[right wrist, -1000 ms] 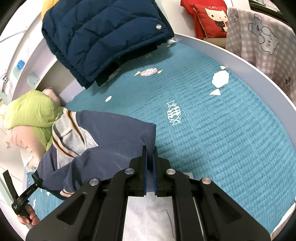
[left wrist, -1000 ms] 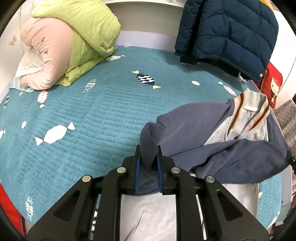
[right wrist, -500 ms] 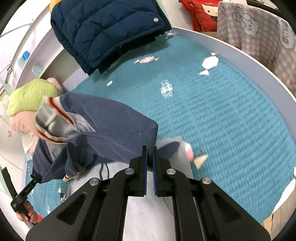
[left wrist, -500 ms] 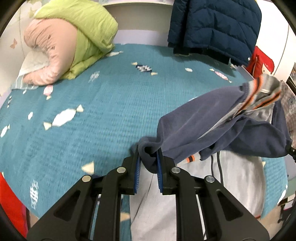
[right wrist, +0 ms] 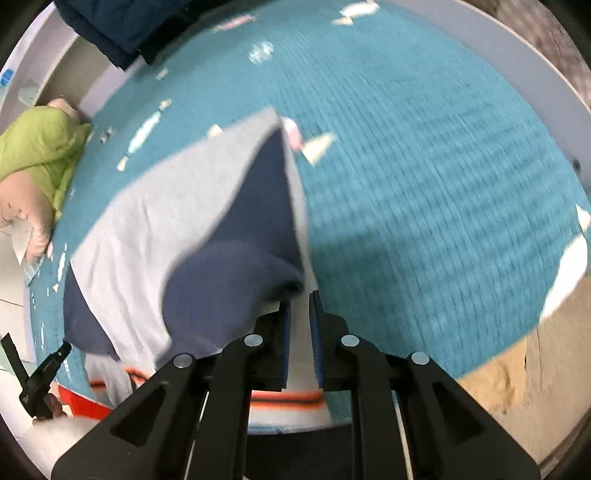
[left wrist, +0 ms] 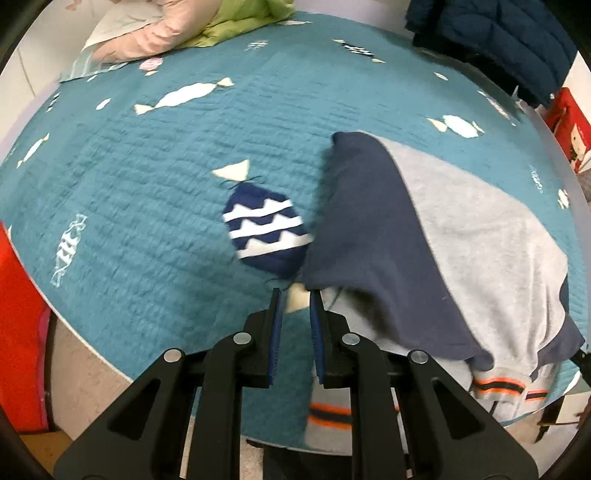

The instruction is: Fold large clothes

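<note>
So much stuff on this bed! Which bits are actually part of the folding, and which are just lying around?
Part of the folding:
- grey and navy sweatshirt, on the teal bedspread
- left gripper, jaws apart, nothing between them
- right gripper, jaws opening, off the cloth

Just lying around:
- navy puffer jacket
- green and pink quilt bundle
- red cushion

1. Left gripper (left wrist: 295, 295): points steeply down, jaws slightly apart, nothing between the pads.
2. Right gripper (right wrist: 300, 300): points steeply down, jaws opening, nothing pressed between the pads.
3. A hand (right wrist: 48, 408) shows at lower left of the right wrist view.
</note>
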Demonstrator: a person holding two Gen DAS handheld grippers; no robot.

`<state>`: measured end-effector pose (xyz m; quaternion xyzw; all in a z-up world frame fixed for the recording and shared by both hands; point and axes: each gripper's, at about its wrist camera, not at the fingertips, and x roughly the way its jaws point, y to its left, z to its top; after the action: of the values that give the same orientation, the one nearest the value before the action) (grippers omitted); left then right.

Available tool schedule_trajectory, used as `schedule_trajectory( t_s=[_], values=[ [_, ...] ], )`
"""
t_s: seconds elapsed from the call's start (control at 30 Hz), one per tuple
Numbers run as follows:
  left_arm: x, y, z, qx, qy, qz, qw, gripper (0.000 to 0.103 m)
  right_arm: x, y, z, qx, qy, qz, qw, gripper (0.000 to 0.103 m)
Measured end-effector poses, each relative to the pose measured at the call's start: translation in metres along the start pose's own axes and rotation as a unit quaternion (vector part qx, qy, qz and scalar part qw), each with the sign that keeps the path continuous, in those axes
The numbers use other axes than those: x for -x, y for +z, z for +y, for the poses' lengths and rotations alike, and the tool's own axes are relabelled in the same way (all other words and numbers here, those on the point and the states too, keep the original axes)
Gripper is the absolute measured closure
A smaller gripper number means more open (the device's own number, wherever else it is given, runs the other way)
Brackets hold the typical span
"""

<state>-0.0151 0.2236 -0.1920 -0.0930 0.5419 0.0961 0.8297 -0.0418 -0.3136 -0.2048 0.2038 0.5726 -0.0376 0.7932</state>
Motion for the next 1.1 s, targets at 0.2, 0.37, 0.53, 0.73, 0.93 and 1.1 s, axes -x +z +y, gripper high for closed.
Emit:
schedule_trajectory(
  t_s=[0.2, 0.37, 0.53, 0.73, 0.93, 1.1],
  values=[
    [0.017, 0.014, 0.008, 0.009, -0.006, -0.017, 0.9998, 0.080, 0.025, 0.012, -0.005, -0.015, 0.009, -0.044, 0.999, 0.044],
    [0.020, 0.026, -0.002, 0.015, -0.040, -0.024, 0.9988, 0.036, 0.017, 0.023, -0.004, -0.055, 0.068, -0.015, 0.996, 0.041],
    [0.015, 0.028, -0.018, 0.016, -0.030, -0.025, 0.9991, 0.036, 0.026, 0.017, 0.001, -0.120, 0.179, 0.018, 0.976, 0.033],
    [0.002, 0.027, -0.037, -0.008, -0.034, -0.007, 0.9994, 0.031, 0.015, 0.017, 0.021, -0.094, 0.164, 0.028, 0.982, 0.023],
    [-0.020, 0.025, -0.046, -0.022, -0.017, 0.021, 0.9994, 0.032, -0.027, 0.022, 0.012, -0.137, 0.147, 0.048, 0.978, 0.022],
    [-0.045, 0.023, -0.048, -0.025, 0.018, 0.055, 0.9980, 0.089, -0.040, 0.034, 0.022, -0.142, 0.116, 0.019, 0.983, 0.052]
  ],
)
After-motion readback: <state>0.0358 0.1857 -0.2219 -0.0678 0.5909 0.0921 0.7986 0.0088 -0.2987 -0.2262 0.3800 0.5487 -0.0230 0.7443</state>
